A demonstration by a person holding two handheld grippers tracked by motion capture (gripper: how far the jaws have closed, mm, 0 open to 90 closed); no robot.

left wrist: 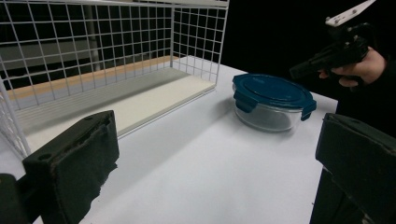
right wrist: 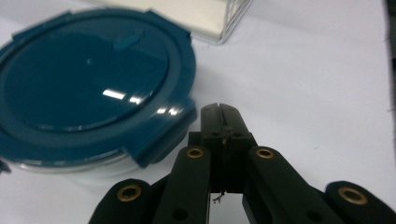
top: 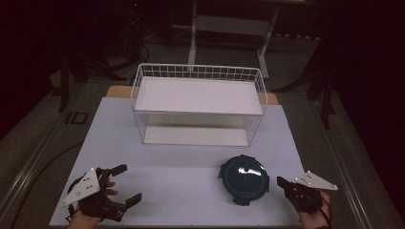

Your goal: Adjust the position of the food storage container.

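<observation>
The right gripper (top: 282, 182) was seen low over the desk (top: 191, 191), and its fingers (right wrist: 219, 116) were pressed together with nothing pinched between them. The round container (top: 242, 179), of clear glass under a dark blue clip lid, was found just beside those fingers: in the right gripper view its nearest lid clasp (right wrist: 163, 137) lay right next to the closed tips, though contact could not be told for sure. In the high view a narrow strip of bare desk was seen between the tips and the container's rim.

The left gripper (top: 129, 183) was held near the desk's front edge, and its fingers (left wrist: 74, 168) were spread wide around nothing. Seen along those fingers, the container (left wrist: 273, 102) stood well ahead of them, toward the right-hand one, upright on the desk with its lid clipped on. The right gripper (left wrist: 322, 60) was seen in a hand just past the container in that view.

A white wire basket (top: 143, 90) with a white shelf board across its top was standing beyond the container, well apart from both sets of fingers.
</observation>
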